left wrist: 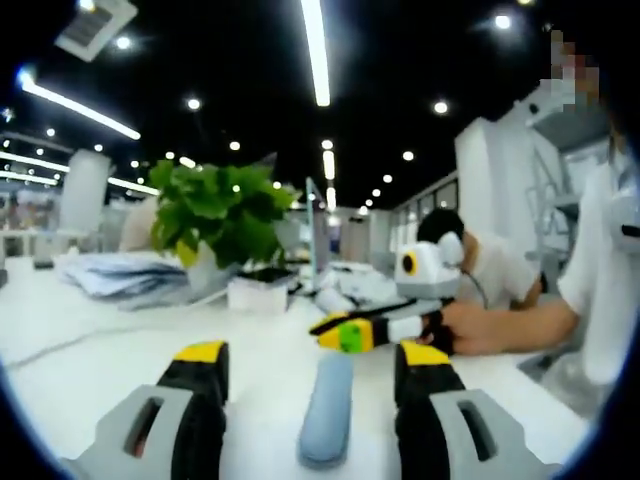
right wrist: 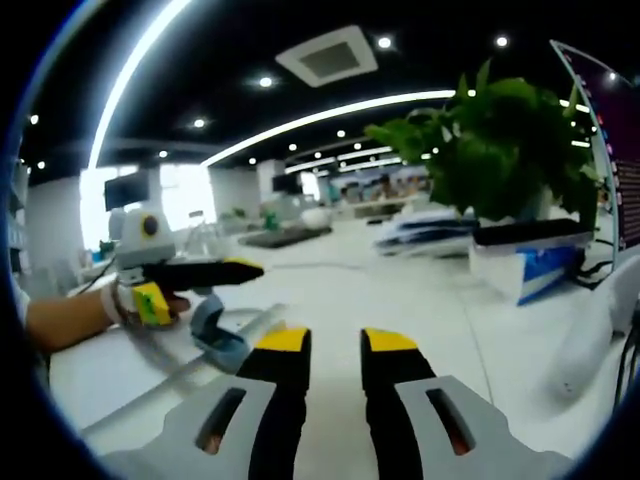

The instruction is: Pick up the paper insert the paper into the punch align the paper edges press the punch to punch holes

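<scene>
Hovering above the white tabletop (left wrist: 110, 350), the left gripper (left wrist: 312, 375) stood with its yellow-tipped jaws set wide apart and nothing between them. Just ahead of the gap lay the blue-grey punch (left wrist: 327, 410), its long handle pointing away from the camera. In the right gripper view the right gripper (right wrist: 336, 352) hung over the same tabletop with its jaws drawn narrow, a slim gap between the yellow tips and no object in it. The punch (right wrist: 215, 340) sat to the left of those jaws, and a pale sheet that was probably the paper (right wrist: 185, 372) lay flat beneath and beside it; whether its edge was already inside the slot could not be told.

A potted plant (left wrist: 222, 212) stood further back on the tabletop, with a stack of papers (left wrist: 115, 272) to one side. A seated person (left wrist: 480, 270) was visible beyond.

The risk judged from here was misalignment. Because the sheet was thin and lay flat on a smooth surface, a gripper nudging it could slide it askew, and pressing the handle then would put the holes crooked. Pressing off-centre on the handle might also tip or skate the punch across the tabletop. With both grippers close together near the punch, they could knock each other or shift the sheet just before the press.
</scene>
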Tool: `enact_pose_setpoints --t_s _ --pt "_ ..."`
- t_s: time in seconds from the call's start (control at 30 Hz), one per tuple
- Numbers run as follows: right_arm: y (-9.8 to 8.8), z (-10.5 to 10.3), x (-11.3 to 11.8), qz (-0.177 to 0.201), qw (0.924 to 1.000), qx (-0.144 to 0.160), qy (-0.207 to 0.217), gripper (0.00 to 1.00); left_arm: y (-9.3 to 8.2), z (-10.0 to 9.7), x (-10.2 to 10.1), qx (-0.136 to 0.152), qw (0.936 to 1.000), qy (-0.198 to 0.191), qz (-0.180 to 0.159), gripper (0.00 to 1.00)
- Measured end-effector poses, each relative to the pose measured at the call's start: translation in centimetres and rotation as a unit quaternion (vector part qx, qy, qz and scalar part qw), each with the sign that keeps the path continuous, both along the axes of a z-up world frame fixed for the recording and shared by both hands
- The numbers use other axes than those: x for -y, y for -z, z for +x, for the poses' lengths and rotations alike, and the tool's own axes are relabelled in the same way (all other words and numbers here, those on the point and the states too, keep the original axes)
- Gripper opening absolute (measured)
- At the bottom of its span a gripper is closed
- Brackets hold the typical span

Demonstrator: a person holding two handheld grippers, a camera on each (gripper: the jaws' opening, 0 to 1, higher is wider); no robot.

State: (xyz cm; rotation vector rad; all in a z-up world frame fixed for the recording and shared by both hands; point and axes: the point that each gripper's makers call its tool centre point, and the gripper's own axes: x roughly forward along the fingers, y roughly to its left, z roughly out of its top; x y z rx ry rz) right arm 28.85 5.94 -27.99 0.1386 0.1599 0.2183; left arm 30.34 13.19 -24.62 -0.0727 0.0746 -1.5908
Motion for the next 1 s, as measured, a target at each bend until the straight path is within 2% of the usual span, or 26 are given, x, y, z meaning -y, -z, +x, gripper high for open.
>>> enact_pose_setpoints --t_s 0.17,0.27,0.37,0.5,0.6,0.77,1.0 --pt "0.0 0.0 0.0 0.005 1.0 0.0 0.001 0.23 -1.2 -0.2 -0.2 -0.006 1.0 -0.001 -0.008 0.73" --pt "-0.3 -0.2 0.0 0.016 0.9998 0.006 -0.003 0.23 -2.7 -0.4 -0.4 -0.003 0.9997 0.0 -0.024 0.78" --pt "-0.2 -0.2 -0.2 0.021 0.9998 0.004 -0.002 0.26 -4.0 -0.7 -1.1 -0.001 0.9993 -0.006 -0.036 0.8" --pt "0.2 -0.2 -0.1 0.005 1.0 -0.005 -0.002 0.28 -4.6 -1.2 -2.9 -0.001 0.9989 -0.02 -0.043 0.83" --pt "0.4 -0.2 0.2 -0.001 1.0 -0.009 -0.002 0.29 -4.0 -1.4 -5.0 -0.011 0.9985 -0.034 -0.041 0.84" --pt "0.5 -0.2 -0.2 0.008 0.9998 -0.016 -0.005 0.31 -1.9 -1.3 -8.8 -0.004 0.9978 -0.066 -0.004 0.83" --pt "0.6 -0.3 -0.1 0.006 0.9998 -0.018 0.0 0.31 -0.2 -1.9 -12.2 -0.004 0.996 -0.085 0.026 0.83"
